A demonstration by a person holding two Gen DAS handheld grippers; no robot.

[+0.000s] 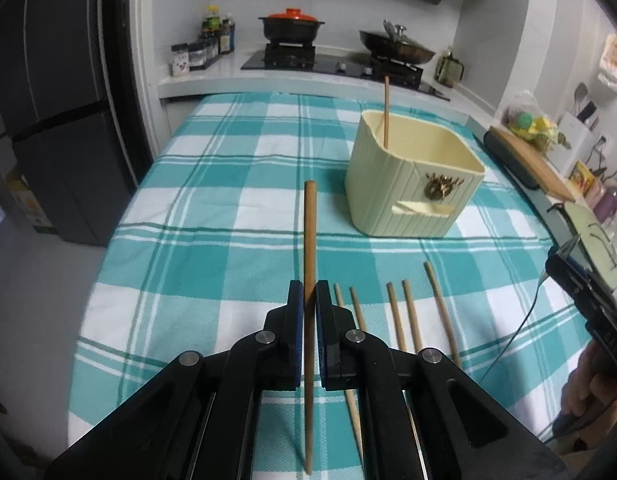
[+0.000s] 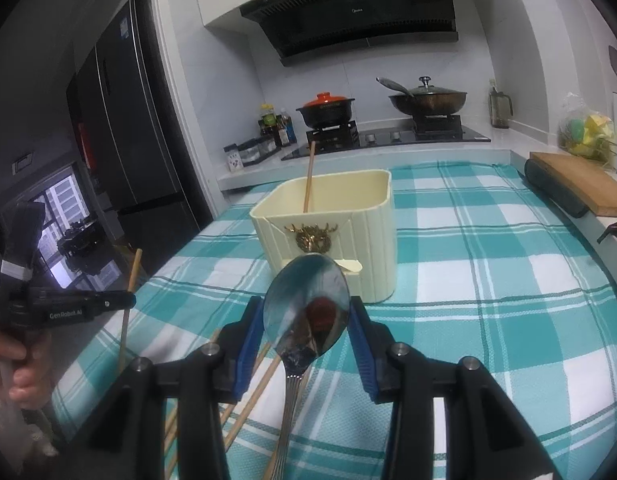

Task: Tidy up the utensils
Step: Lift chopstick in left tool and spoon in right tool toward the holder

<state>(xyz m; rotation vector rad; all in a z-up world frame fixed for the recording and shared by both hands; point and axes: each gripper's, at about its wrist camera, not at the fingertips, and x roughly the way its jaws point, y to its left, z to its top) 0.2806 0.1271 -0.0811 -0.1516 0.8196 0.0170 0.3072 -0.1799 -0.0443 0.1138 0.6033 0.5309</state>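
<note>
— So, which way does the thin brown wooden chopstick (image 1: 309, 264) in the left gripper (image 1: 308, 300) run?

— Its long axis lies along the fingers, the far tip aimed toward the stove, the near end passing back under the camera. The blue pads are pinched narrow on it, and it hangs above the teal-and-white checked tablecloth (image 1: 212, 208).

— And the right gripper (image 2: 307, 320)?

— It is clamped at a middling width on the bowl of a shiny metal spoon (image 2: 306, 308). The bowl points forward at the cream ribbed square plastic holder (image 2: 372, 240), and the handle trails back and down beneath the jaws.

— Where is the rest?

— One more chopstick (image 1: 386, 112) stands nearly upright in the holder, leaning on its back left corner. Five loose chopsticks (image 1: 408, 316) lie side by side on the cloth, just right of the left gripper, all pointing toward the holder.

— Any writing?

— "GenRobot.AI" on the side of the left gripper in the right wrist view, and "Midea" on the black range hood (image 2: 348, 16). The holder carries a gold stag-head badge (image 2: 312, 236), no words.

— Room to move?

— The cloth between grippers and holder is bare. The cloth's right edge meets a wooden cutting board (image 2: 580, 184); its left edge drops off beside a dark refrigerator (image 1: 60, 120).
</note>
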